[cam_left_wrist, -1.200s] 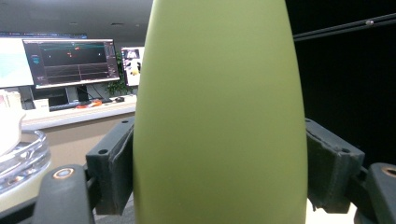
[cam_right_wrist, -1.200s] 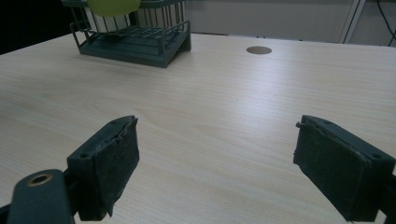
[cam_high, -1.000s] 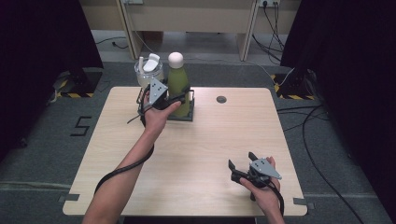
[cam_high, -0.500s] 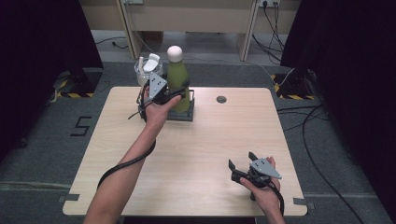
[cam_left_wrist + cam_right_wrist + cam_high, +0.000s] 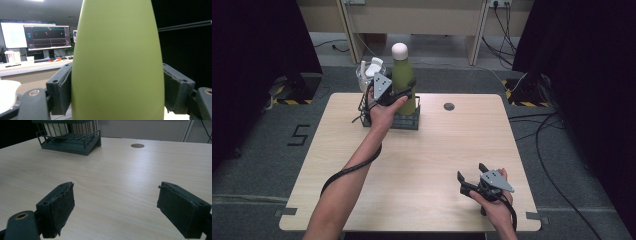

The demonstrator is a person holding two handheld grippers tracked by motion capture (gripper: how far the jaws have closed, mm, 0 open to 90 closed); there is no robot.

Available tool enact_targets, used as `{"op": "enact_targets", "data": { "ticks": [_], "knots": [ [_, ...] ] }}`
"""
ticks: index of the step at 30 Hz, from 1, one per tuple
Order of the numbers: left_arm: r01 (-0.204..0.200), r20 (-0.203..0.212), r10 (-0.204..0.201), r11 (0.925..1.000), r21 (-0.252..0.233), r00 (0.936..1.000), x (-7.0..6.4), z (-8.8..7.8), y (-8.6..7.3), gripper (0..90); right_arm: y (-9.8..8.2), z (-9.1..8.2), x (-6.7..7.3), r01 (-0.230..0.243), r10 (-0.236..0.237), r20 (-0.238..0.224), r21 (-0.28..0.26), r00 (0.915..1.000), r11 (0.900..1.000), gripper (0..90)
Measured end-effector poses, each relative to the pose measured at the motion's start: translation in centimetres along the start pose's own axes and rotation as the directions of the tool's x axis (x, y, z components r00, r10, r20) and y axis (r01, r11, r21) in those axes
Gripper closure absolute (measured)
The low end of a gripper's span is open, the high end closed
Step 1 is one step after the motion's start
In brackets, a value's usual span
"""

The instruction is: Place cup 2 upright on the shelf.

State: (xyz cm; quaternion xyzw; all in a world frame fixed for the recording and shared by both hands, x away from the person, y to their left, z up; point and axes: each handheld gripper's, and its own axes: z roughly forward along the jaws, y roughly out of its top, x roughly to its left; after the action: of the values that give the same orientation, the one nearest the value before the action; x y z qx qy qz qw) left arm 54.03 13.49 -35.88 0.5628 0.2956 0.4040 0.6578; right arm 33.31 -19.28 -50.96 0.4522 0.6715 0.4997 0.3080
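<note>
Pale wood table [image 5: 422, 165] under a dim room, desks and cables along the far wall. At its far edge stands a dark wire rack [image 5: 404, 120], and over it the green bottle [image 5: 403, 82] with a white cap is held upright — its base hidden behind the hand, so whether it sits in the rack or hangs just above I cannot tell. The left gripper [image 5: 394, 94] is clamped on the bottle's body; in the left gripper view both pads [image 5: 63, 91] press its flanks. I judge the step to be moving the bottle at the rack, and the next move calls for a straight vertical path, keeping it clear of the wires. The left forearm reaches far forward, wrist level. The right gripper [image 5: 469, 181] rests near the table's near corner, jaws apart and empty.
</note>
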Motion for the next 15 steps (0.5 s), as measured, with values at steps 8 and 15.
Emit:
{"op": "enact_targets", "data": {
  "ticks": [8,15],
  "knots": [
    [0.020,-0.006,-0.020,0.9998,0.005,0.9998,0.0,0.9,-0.2,22.7,-0.1,0.0,-0.1,-0.005,0.005,0.002,-0.005,1.0000,1.000,14.0],
    [0.016,-0.033,-0.016,0.9997,0.015,0.9993,0.4,1.7,-0.4,22.7,-0.2,0.0,0.0,-0.009,0.009,-0.001,0.000,1.0000,1.000,14.0]
  ]
}}
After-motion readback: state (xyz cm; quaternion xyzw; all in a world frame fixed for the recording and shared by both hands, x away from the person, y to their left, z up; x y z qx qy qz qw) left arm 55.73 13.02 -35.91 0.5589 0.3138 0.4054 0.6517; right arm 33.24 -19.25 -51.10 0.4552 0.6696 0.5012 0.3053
